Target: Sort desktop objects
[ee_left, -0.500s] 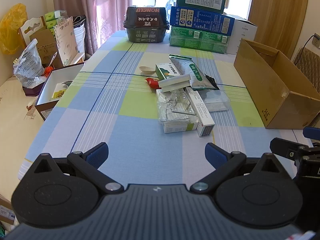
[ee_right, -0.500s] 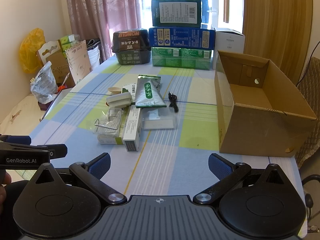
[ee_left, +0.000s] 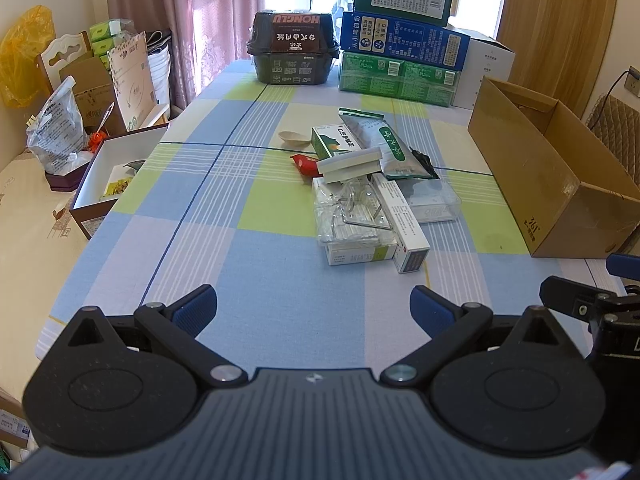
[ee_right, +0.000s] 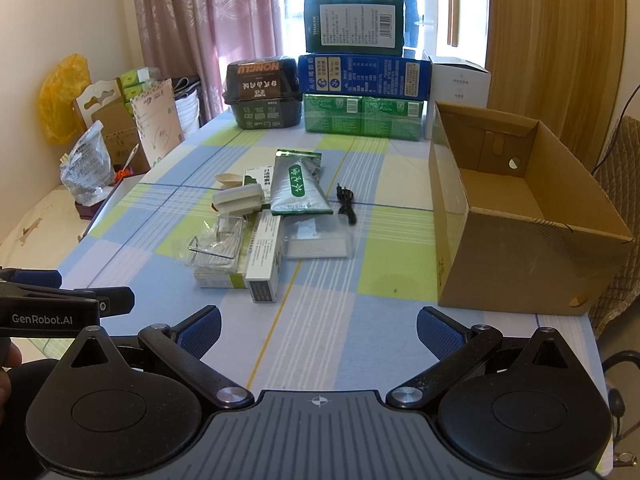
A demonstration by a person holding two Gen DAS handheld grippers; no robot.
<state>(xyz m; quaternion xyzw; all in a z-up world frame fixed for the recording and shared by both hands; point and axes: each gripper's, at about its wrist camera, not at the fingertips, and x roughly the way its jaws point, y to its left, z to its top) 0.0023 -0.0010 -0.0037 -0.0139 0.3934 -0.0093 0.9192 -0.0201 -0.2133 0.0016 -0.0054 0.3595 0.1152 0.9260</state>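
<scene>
A pile of small items lies mid-table: a long white medicine box [ee_left: 402,224] [ee_right: 264,258], a wire rack in clear wrap [ee_left: 352,212] [ee_right: 218,246], a silver-green pouch [ee_left: 386,146] [ee_right: 298,186], a green-white box [ee_left: 334,142], a white flat box [ee_left: 348,164] [ee_right: 240,198], a clear plastic case [ee_right: 316,238], a black cable [ee_right: 346,202] and a red packet [ee_left: 302,162]. An open cardboard box [ee_left: 548,168] [ee_right: 516,216] stands at the right. My left gripper [ee_left: 314,310] and right gripper [ee_right: 318,330] are open and empty, short of the pile.
Stacked green and blue cartons [ee_right: 362,88] and a dark noodle pack [ee_left: 292,50] line the far table edge. A small wooden spoon [ee_left: 294,138] lies behind the pile. Left of the table stand an open white box [ee_left: 112,172], bags and cardboard [ee_left: 60,132].
</scene>
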